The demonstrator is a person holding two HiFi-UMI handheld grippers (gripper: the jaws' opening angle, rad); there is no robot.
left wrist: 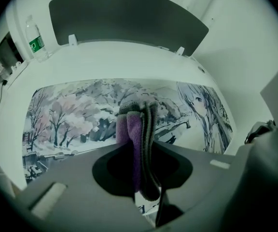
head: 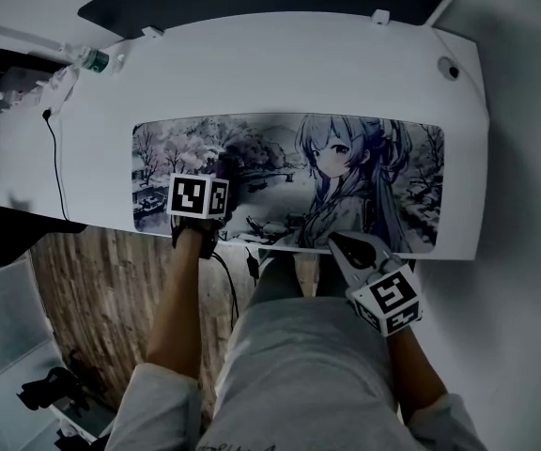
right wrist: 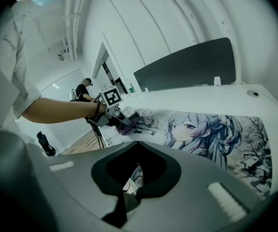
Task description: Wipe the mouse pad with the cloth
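Cloth: folded purple-and-grey fabric cloth (left wrist: 138,129), end down on the left part of the long illustrated mouse pad (head: 280,158) | left gripper (head: 229,194): fingers clenched on the cloth's fold, likely to press while wiping | right gripper (head: 338,242): fingers closed, empty, off the white surface (head: 252,73) front edge, out of the way.

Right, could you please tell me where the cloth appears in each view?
Head view: left of centre, the cloth is a dark bit at the tip of the left gripper, on the pad.
Left gripper view: centre, purple, clamped between the jaws.
Right gripper view: left of centre, at the left gripper's tip.
Shared landmark: the girl's face on the pad.
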